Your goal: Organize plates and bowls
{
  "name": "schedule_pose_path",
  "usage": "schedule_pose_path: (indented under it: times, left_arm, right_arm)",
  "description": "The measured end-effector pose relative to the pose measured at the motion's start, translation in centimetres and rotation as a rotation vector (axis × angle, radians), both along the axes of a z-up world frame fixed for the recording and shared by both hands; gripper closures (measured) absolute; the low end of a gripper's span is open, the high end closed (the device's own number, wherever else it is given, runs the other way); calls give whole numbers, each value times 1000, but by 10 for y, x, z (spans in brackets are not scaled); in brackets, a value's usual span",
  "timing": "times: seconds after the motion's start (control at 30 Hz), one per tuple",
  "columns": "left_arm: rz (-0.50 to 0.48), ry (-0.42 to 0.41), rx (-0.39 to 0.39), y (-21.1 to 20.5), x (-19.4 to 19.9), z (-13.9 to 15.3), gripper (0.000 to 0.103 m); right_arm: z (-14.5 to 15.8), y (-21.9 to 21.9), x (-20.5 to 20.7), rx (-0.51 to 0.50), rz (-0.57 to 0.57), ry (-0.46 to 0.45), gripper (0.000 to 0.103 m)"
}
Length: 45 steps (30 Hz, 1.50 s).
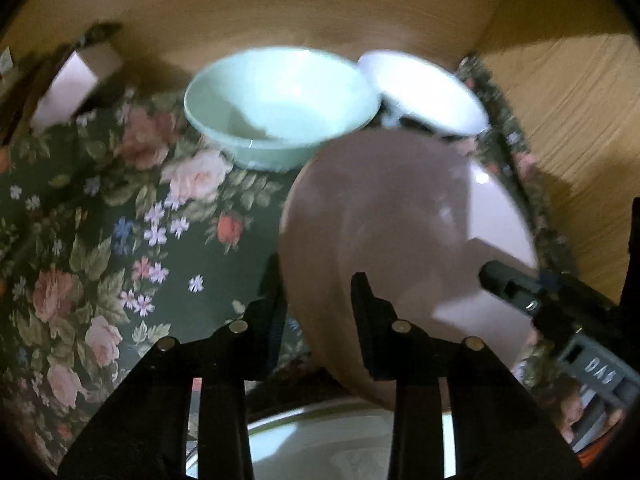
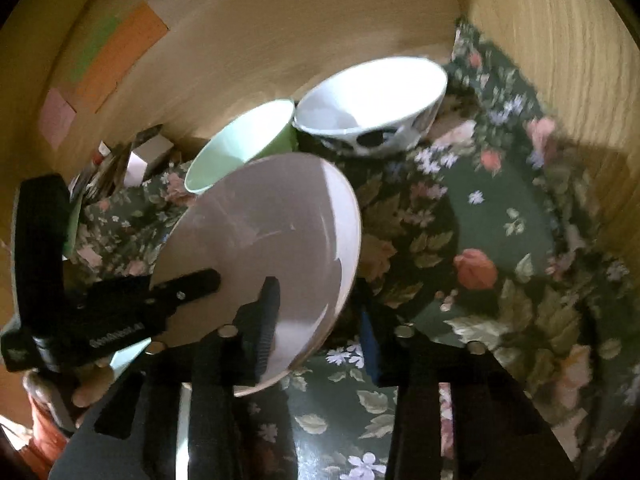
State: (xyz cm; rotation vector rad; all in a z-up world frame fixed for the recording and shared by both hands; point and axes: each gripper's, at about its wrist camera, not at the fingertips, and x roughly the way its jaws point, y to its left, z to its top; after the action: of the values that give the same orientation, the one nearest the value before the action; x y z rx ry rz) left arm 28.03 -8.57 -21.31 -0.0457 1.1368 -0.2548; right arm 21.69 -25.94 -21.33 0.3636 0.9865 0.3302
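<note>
A: Between your two pairs of tongs hangs the pink plate, tilted up off the floral liner. Your left tongs straddle its near rim, one finger on each face, pinching it. Your right tongs do the same from the other side: the left finger lies on the plate's upper face, the right finger sits behind its edge.

B: So both are closed on it?

A: Both look pressed onto the rim, yes, though blur makes the exact contact hard to confirm. You can see each tool from the other's camera, reaching in over the plate.

B: Which step is this, then?

A: I judge you are mid-carry, moving this plate to its spot. Ahead of your tongs, against the wooden back wall, stand the green bowl and the white patterned bowl, touching or nearly so. Below your left tongs a pale, green-rimmed plate shows.

B: And the next move?

A: You probably need to level the plate and lower it onto a bare stretch of liner or that lower plate, keeping its far edge away from the green bowl just beyond. Release only once it rests flat; a tilted drop could knock the bowls.
</note>
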Motion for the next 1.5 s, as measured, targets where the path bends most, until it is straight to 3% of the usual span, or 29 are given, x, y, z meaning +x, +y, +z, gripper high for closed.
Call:
schedule_pose_path:
  times: [0.23,0.43,0.87,1.5]
  left_arm:
    - [-19,-7,33,-8,0,-2,72]
    - [-32,-14,31,-15,6,-8,78]
    - [-22,-44,27,-18,5,-7,79]
    - [10,-163,-5,16,-47,44,79]
  right_arm:
    - [-2,4,-2,-25,15,-11,76]
    - [-3,6,0,-41,24,-13,76]
    - [1,7,-2,-42,-1,-29,77]
    - [53,27,-32,-43,31,-143,77]
